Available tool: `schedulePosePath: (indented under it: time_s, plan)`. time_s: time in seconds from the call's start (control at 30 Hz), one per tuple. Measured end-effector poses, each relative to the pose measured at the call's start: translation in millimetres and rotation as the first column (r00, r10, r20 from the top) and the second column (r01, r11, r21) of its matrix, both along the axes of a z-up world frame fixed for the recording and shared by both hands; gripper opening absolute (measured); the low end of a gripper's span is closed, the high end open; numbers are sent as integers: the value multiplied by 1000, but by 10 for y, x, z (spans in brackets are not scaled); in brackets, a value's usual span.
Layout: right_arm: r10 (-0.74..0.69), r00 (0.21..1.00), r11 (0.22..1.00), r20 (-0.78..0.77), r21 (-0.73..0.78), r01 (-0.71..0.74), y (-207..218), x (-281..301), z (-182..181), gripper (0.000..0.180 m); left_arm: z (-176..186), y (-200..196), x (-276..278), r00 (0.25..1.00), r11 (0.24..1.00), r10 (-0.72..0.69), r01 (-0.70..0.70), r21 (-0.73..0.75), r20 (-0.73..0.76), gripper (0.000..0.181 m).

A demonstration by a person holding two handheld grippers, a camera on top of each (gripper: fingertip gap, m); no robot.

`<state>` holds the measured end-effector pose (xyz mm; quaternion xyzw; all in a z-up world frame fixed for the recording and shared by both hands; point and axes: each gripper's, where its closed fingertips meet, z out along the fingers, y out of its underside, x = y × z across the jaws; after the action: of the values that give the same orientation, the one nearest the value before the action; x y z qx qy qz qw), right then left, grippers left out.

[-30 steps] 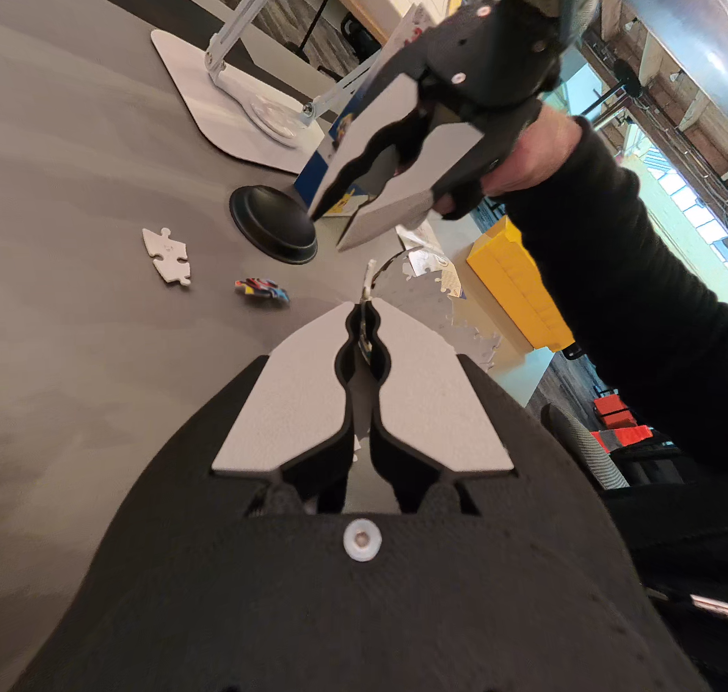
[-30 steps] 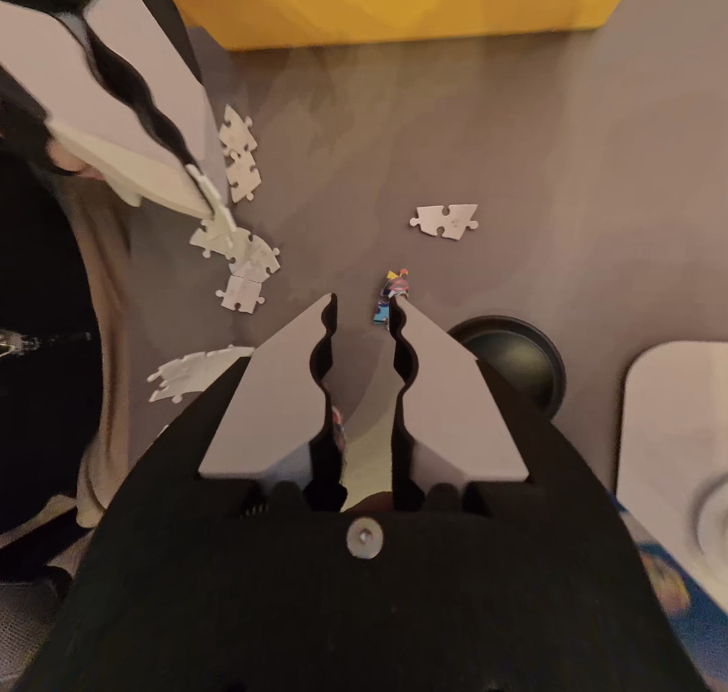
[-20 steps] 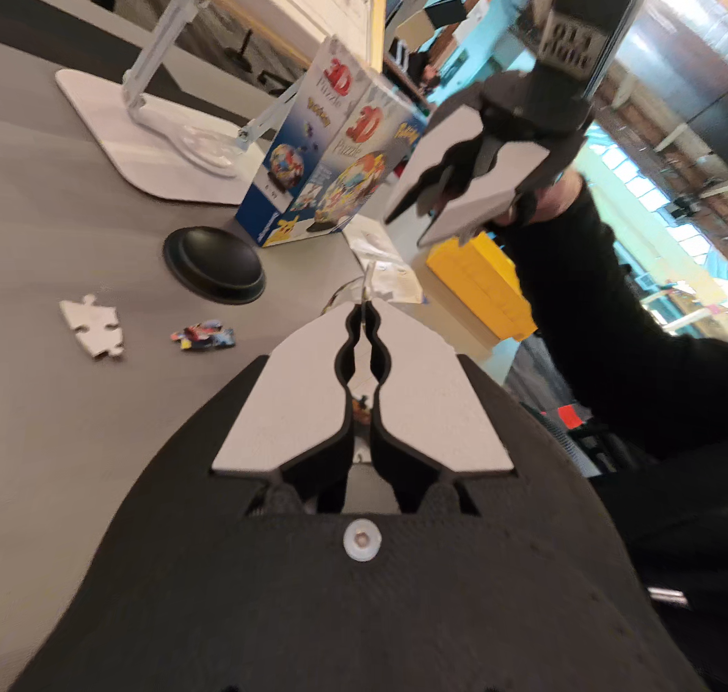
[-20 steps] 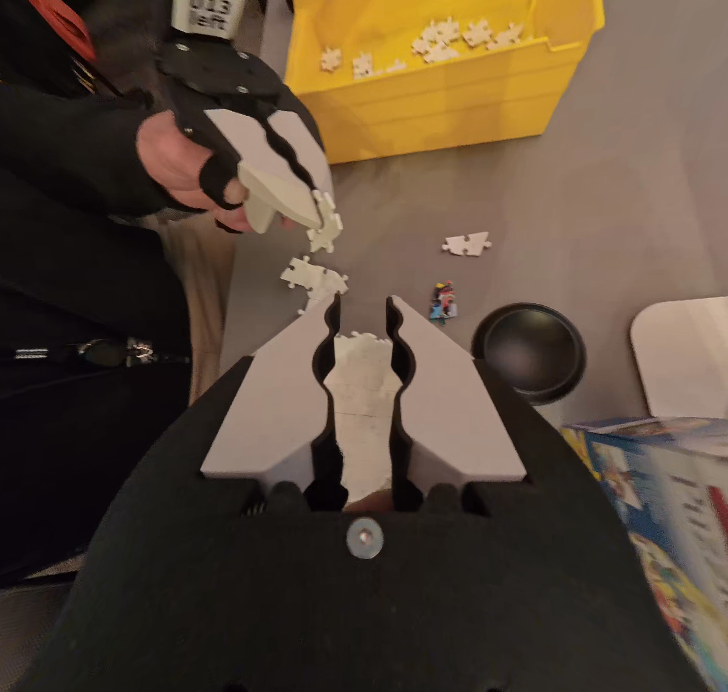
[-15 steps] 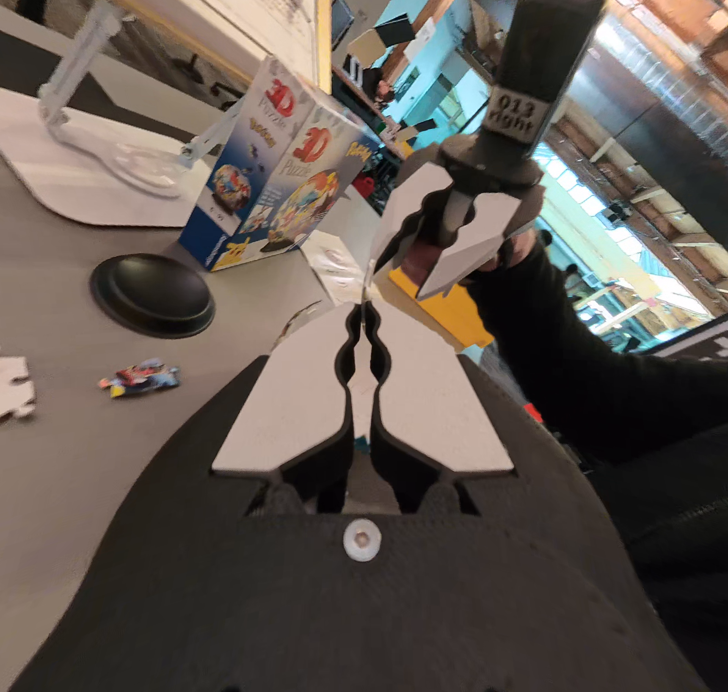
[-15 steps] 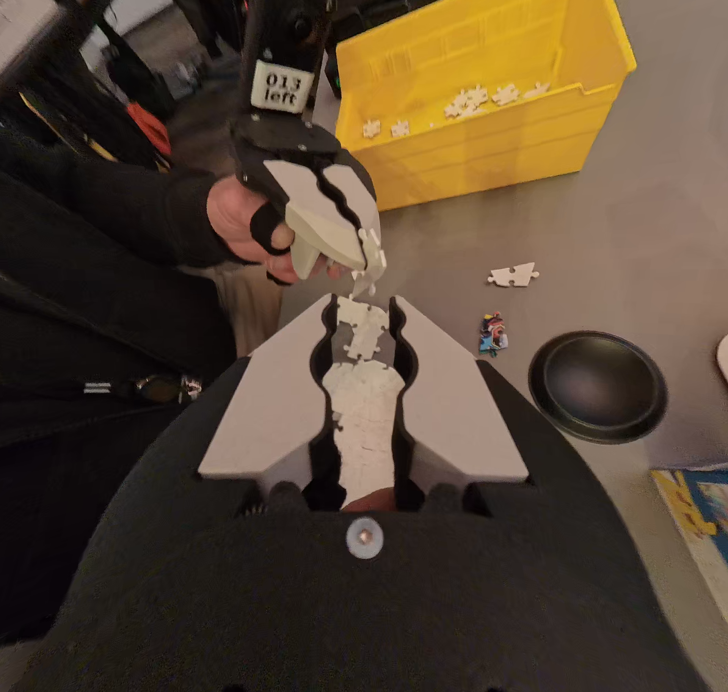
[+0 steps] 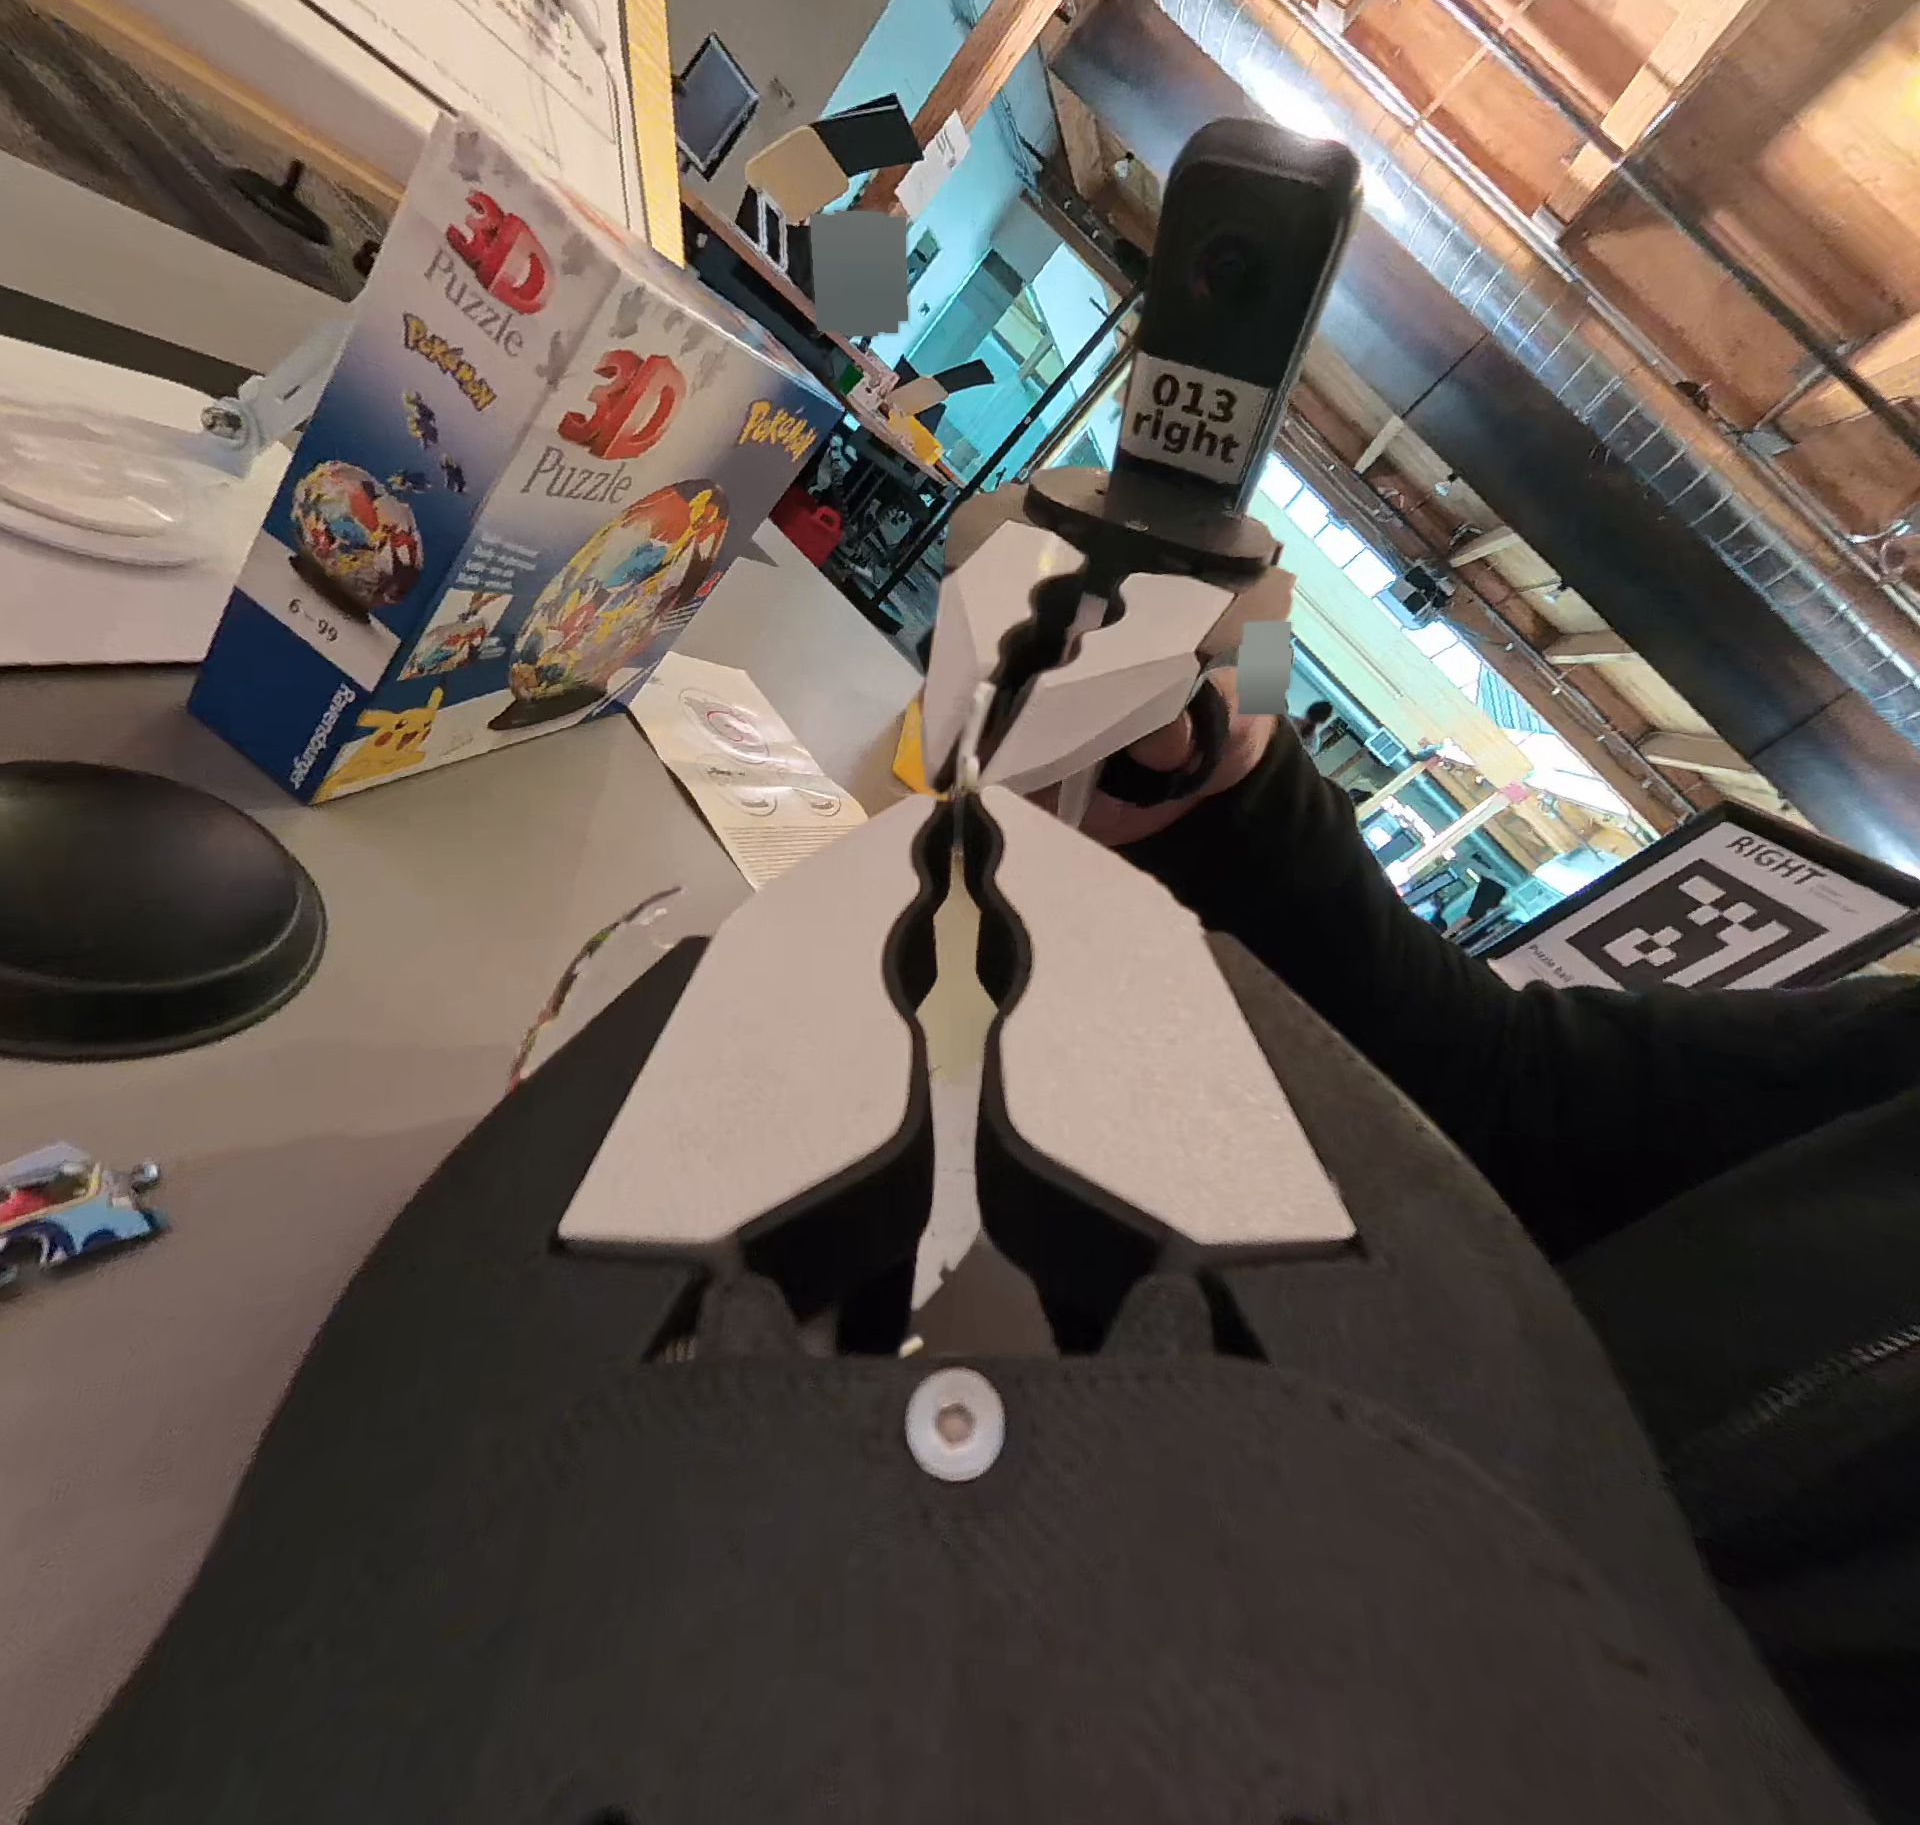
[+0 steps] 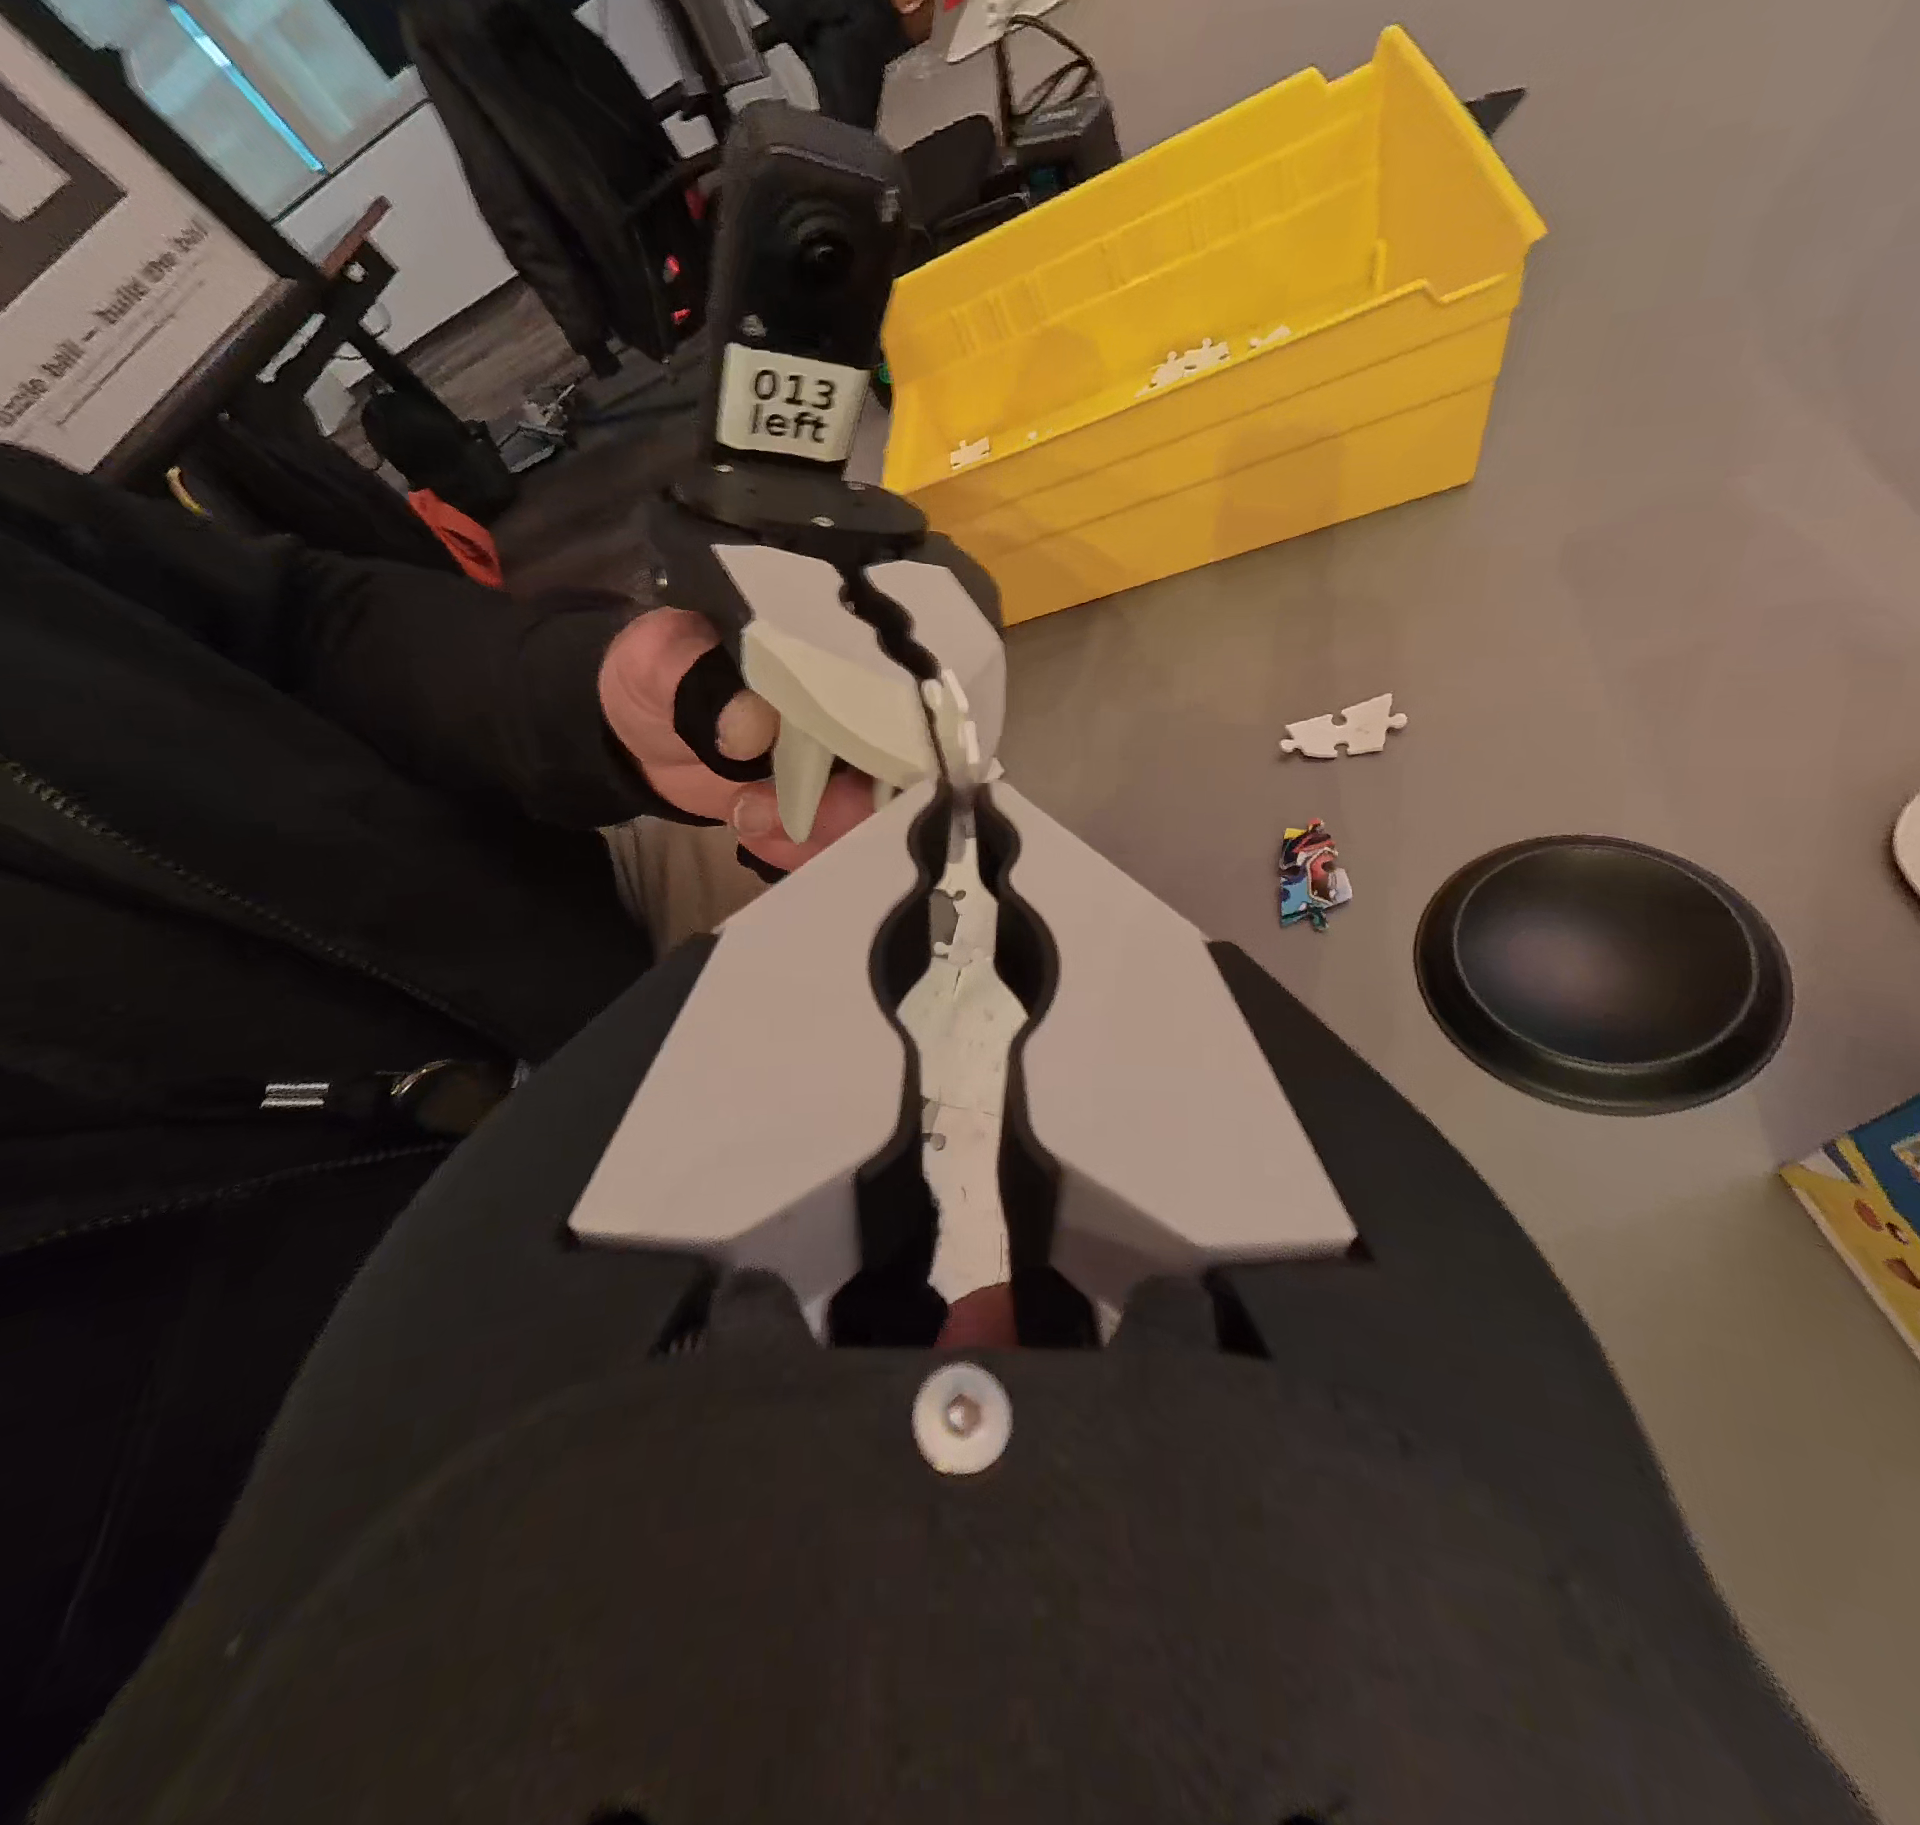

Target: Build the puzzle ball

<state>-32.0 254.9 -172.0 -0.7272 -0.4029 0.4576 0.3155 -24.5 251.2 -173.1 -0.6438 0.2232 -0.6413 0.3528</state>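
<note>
While you hold both tools up above the grey table [image 8: 1662, 425], they meet tip to tip. Your left gripper [image 7: 954, 819] has its fingers nearly together, pinching a thin edge-on strip of white puzzle pieces [image 7: 948, 1183] that runs back between the wavy pads. Seen from the other side, that same gripper [image 8: 951, 736] shows small white tabs sticking out of its tips.

Your right gripper [image 8: 961, 804] is likewise almost closed on a curved assembled puzzle section [image 8: 966, 1058], white side up, which lies along the channel between its fingers. From the left wrist view, the right gripper [image 7: 971, 747] points down at you with a sliver of white at its tips, so the two held parts touch or nearly touch; whether they are locked together cannot be told.

On the table to your right lie a joined white pair of pieces [image 8: 1342, 731], a small coloured piece cluster [image 8: 1311, 876], and a black dome-shaped stand [image 8: 1600, 975]. Behind them sits a yellow bin [image 8: 1226, 487] with loose white pieces inside. Farther off, the puzzle box [image 7: 488, 570] stands upright beside a folded instruction sheet [image 7: 748, 757].
</note>
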Motion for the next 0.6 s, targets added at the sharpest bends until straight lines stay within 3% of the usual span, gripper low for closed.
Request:
schedulePosePath:
  time_s: [0.23,0.37,0.5,0.6]
  plan:
    - [-22,998,1000,54,21,21,49,154,-22,0,-51,55,114,999,999,-25,27,37,-42,4]
    - [-64,993,998,95,21,62,140,358,-60,0,-171,130,75,992,997,-10,20,78,-125,17]
    - [-101,977,995,188,14,100,203,594,-218,0,-360,258,12,957,987,2,44,152,-290,34]
    - [-107,963,994,247,-9,112,202,711,-363,0,-644,323,13,864,961,-28,162,226,-503,48]
